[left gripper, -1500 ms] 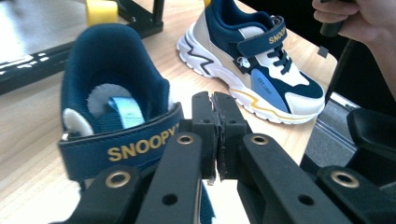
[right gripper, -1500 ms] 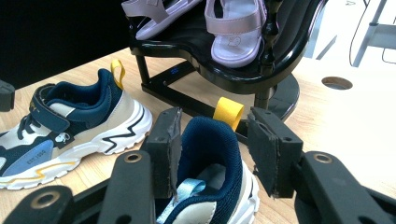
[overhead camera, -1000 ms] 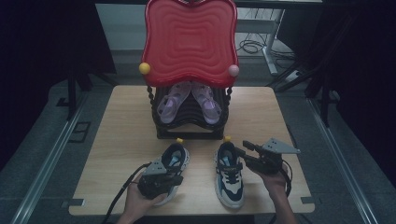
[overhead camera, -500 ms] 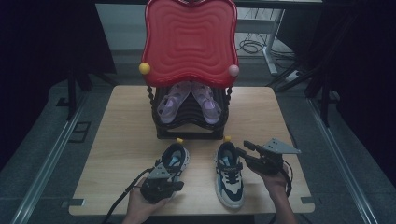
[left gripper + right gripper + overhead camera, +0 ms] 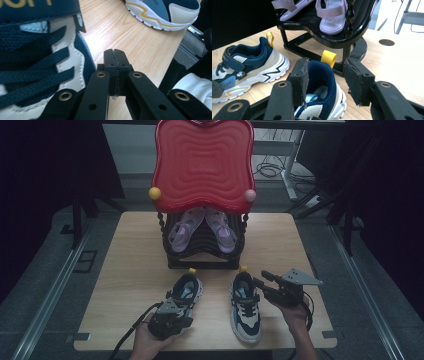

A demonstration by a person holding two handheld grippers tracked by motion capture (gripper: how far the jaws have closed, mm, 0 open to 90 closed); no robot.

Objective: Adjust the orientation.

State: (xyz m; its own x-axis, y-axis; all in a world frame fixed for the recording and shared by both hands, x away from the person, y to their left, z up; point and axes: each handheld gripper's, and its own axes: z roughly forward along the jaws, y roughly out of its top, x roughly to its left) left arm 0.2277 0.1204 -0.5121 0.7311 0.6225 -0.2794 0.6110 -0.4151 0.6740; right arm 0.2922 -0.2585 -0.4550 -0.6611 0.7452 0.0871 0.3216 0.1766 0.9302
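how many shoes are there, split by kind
Navy and white sneakers: 2, the left sneaker and the right sneaker, both on the table
Lilac sandals: 2, the left sandal and the right sandal, both on the black rack
Total: 4 shoes

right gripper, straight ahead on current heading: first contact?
Likely the heel of the right sneaker: the right gripper has its open jaws on either side of the heel collar. Beyond that stands the black shoe rack. Depth is uncertain.
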